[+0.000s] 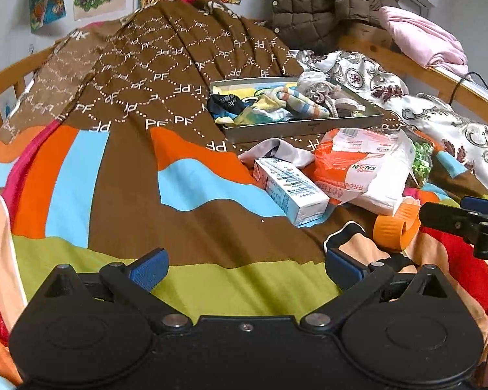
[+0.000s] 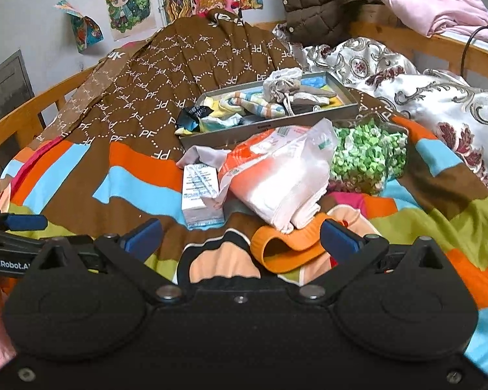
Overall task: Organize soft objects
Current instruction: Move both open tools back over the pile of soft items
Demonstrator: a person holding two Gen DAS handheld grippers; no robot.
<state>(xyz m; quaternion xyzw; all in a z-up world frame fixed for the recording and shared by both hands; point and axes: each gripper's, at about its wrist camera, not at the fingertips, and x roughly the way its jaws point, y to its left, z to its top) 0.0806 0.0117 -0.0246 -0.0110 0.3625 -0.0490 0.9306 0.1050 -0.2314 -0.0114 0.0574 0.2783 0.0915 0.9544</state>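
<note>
both pairs of tongs stand apart and empty. the right tongs [image 2: 240, 234] hover over the striped bedspread [image 2: 81, 175], an orange ribbed fabric band [image 2: 283, 247] lying just ahead between their blue pads. the left tongs [image 1: 247, 261] hang over bare bedspread. beyond, the grey shallow tray [image 2: 276, 123] already holds socks. likely step: reaching for the band; next, lower, close, carry it to the tray.

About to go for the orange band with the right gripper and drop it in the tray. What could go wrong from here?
1. The orange band lies partly under the tissue pack, so pulling it may drag the pack along.
2. The tray already looks heaped with socks; one could spill over.
3. The open right gripper might pinch the bedspread underneath.
</note>
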